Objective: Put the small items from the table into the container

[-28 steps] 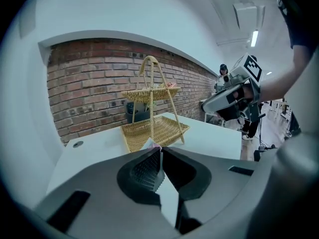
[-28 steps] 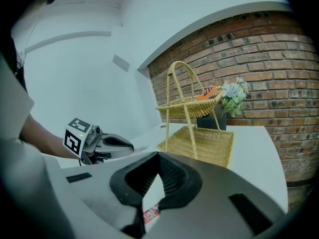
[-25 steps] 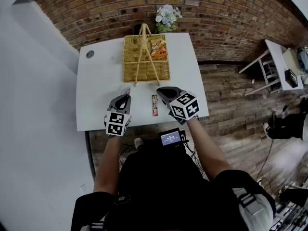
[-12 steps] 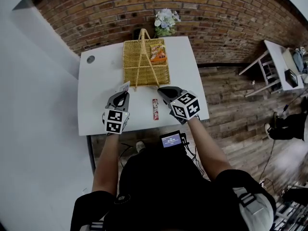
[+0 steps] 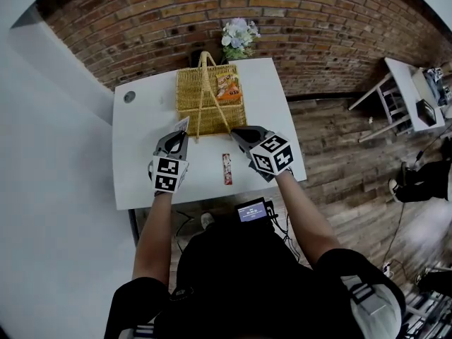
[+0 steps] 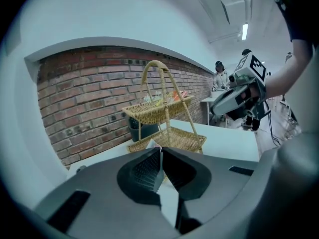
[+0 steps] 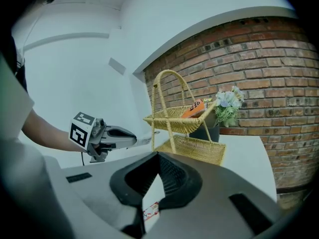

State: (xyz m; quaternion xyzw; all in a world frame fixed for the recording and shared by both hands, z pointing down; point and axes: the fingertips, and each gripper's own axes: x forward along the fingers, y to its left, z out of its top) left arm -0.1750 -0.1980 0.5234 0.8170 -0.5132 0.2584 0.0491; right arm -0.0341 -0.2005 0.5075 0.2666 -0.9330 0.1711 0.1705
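Jaws of the left gripper are pinched on a thin pale packet, just beside the wicker basket, upper middle of the head view. Right gripper jaws are closed on nothing. A red stick packet lies on the white table between the grippers. The basket's tall handle arches over an orange snack bag inside, with flowers behind

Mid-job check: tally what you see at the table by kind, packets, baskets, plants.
Small packets: 3 (orange packet, red-and-white packet, white packet in left claw)
Yellow wicker basket with handle: 1
Pot of pale flowers: 1
Total: 5
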